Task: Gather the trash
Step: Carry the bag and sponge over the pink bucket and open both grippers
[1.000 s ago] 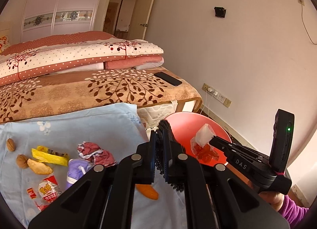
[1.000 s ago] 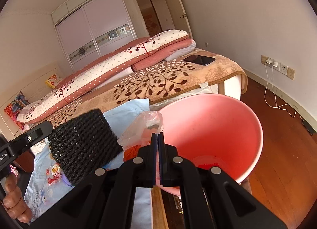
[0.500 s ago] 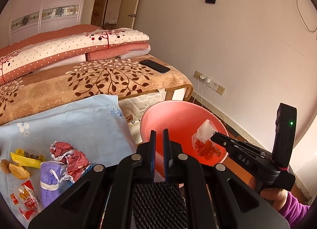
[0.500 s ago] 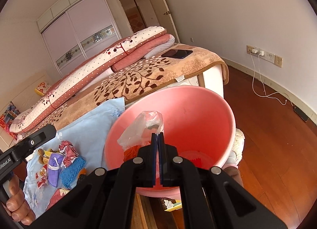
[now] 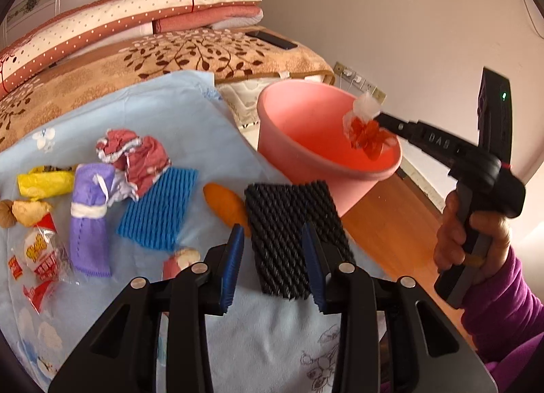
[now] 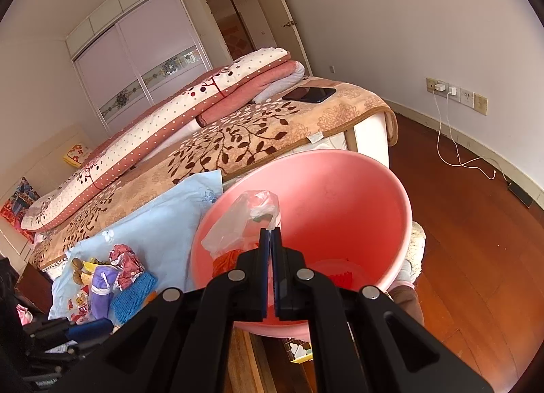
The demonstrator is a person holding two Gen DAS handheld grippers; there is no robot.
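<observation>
My left gripper [image 5: 273, 240] is open, its jaws on either side of a black foam net [image 5: 293, 233] lying on the light blue cloth [image 5: 163, 114]. My right gripper [image 6: 271, 240] is shut on a clear plastic bag with red bits [image 6: 243, 226] and holds it over the pink basin [image 6: 340, 209]; the bag [image 5: 365, 127] and basin [image 5: 306, 127] also show in the left wrist view. On the cloth lie a blue foam net [image 5: 159, 206], a purple mask [image 5: 89, 219], a crumpled red wrapper [image 5: 136, 158], a yellow wrapper [image 5: 44, 182] and an orange peel [image 5: 226, 204].
A snack packet [image 5: 37, 257] and walnuts [image 5: 6, 216] lie at the cloth's left. A bed with a leaf-print blanket [image 6: 258, 134] and a phone [image 6: 309, 94] is behind. A wood floor [image 6: 476, 223] with a charger cable lies to the right.
My left gripper has opened and let the black foam net down onto the cloth, tilting down over it. My right gripper still holds the bag over the basin.
</observation>
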